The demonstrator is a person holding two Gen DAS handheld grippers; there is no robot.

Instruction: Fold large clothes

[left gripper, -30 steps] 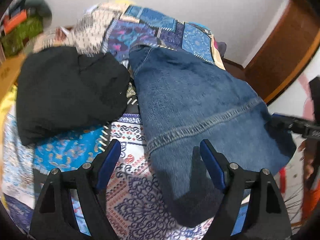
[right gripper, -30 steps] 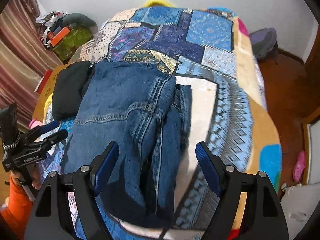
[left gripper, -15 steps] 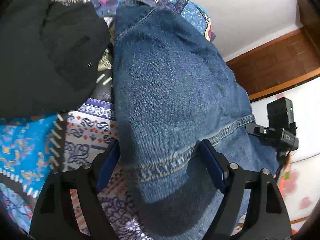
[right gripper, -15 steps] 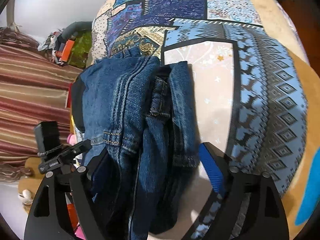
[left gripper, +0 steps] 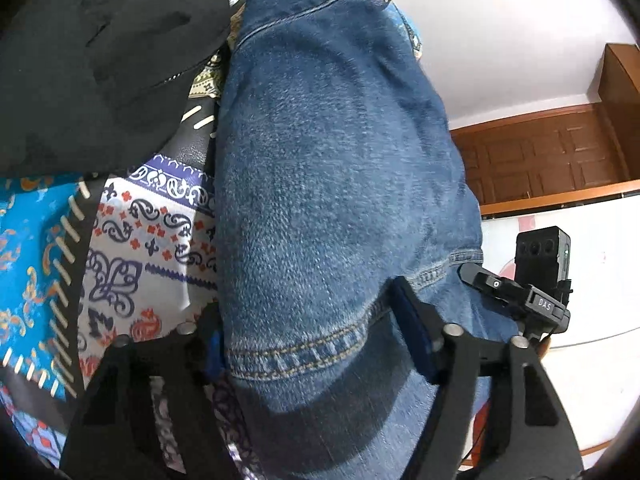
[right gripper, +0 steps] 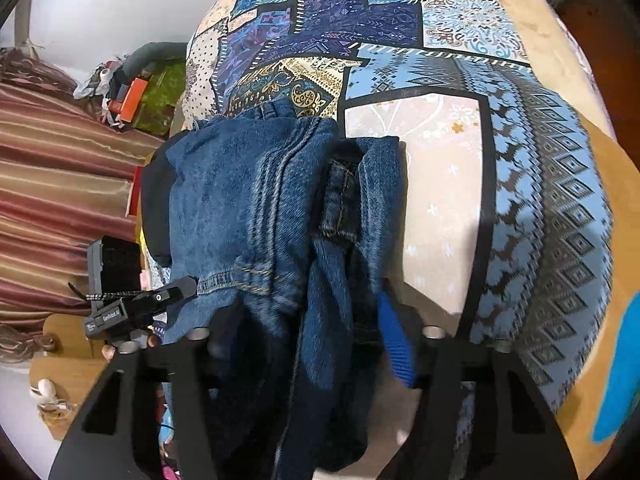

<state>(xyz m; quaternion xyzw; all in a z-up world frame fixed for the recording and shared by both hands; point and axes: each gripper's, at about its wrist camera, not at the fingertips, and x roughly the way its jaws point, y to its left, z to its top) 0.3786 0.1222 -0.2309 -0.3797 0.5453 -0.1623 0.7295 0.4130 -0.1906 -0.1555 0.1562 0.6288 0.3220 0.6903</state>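
Denim fills both grips: L gripper (left gripper: 312, 344) jaws just closed in w/ the jeans' (left gripper: 332, 168) stitched hem between the blue pads, which look pressed on the cloth, and R gripper (right gripper: 304, 336) jaws likewise just closed on the bunched near end of the jeans (right gripper: 248, 200). Jeans lie folded lengthwise on the patchwork bedspread (right gripper: 440, 184), near end at the bed's front edge, w/ a black garment (left gripper: 100, 60) touching their left side toward the far-left corner.

Patchwork bedspread (right gripper: 448, 184), black garment (left gripper: 100, 60) lying on it, striped curtain (right gripper: 60, 184), brown wooden panelling (left gripper: 544, 160), white wall (left gripper: 500, 32)
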